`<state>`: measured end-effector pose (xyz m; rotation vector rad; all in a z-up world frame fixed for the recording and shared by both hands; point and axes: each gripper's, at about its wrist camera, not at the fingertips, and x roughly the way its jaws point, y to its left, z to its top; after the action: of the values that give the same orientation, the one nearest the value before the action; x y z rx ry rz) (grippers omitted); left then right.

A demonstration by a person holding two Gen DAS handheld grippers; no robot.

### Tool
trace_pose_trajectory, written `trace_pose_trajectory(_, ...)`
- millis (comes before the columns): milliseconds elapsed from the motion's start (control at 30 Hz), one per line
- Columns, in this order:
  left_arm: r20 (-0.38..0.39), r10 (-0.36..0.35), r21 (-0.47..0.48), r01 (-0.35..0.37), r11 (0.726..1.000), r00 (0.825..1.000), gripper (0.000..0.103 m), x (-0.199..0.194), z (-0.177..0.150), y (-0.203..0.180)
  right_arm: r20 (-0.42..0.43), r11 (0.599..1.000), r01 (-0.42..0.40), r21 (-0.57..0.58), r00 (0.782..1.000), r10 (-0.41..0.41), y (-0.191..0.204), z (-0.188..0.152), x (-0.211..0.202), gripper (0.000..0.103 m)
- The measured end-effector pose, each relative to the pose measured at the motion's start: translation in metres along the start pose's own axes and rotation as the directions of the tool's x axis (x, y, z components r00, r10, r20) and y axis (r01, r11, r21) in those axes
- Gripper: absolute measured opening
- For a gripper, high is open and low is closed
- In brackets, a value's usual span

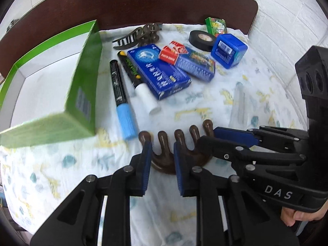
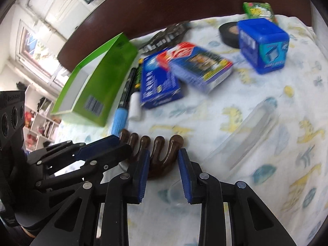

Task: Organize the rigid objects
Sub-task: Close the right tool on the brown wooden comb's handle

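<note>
Reading "DAS": white lettering along right tongs (image 1: 207, 135), black-bodied.

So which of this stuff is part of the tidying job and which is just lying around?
Part of the job:
green box
brown comb, both grippers at it
markers
blue boxes
blue cube
tape roll
hair clip

Just there:
patterned cloth
wooden table
shelves

Support: dark brown wooden table (image 1: 143, 4), covered by a white dinosaur-print cloth (image 1: 205, 102). Directly on the cloth: open green box (image 1: 82, 78), two markers (image 1: 121, 94), brown comb (image 1: 176, 145), large blue box (image 1: 160, 71), black tape roll (image 1: 202, 39), blue cube (image 1: 229, 51), clear plastic case (image 2: 246, 135), hair claw (image 1: 139, 35).
</note>
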<state>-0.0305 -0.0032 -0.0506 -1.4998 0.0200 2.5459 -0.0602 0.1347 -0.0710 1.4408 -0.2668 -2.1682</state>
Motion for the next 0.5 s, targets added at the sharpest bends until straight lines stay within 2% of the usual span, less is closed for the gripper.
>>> trace_pose_trajectory(100, -0.005, 0.008, -0.006, -0.008, 1.000, 1.000, 0.021, -0.006, -0.010, 0.004, -0.016, 0.999, 0.006, -0.036, 1.000, -0.007, 0.015, -0.012, 0.000, 0.032)
trace_pose_trajectory(167, -0.007, 0.015, -0.032, -0.015, 0.999, 1.000, 0.025, -0.008, -0.013, 0.012, -0.016, 1.000, 0.007, -0.022, 1.000, -0.007, 0.018, -0.018, -0.001, 0.032)
trace_pose_trajectory(267, -0.010, 0.022, -0.088, -0.023, 0.996, 1.000, 0.023, -0.007, -0.013, 0.026, -0.004, 1.000, 0.028, -0.001, 1.000, -0.028, 0.015, -0.020, -0.005, 0.032)
trace_pose_trajectory(500, -0.039, -0.060, -0.118, 0.055, 0.991, 0.997, 0.020, 0.004, -0.002, 0.028, 0.013, 0.996, 0.084, 0.013, 0.996, -0.084, 0.017, -0.016, -0.004, 0.032)
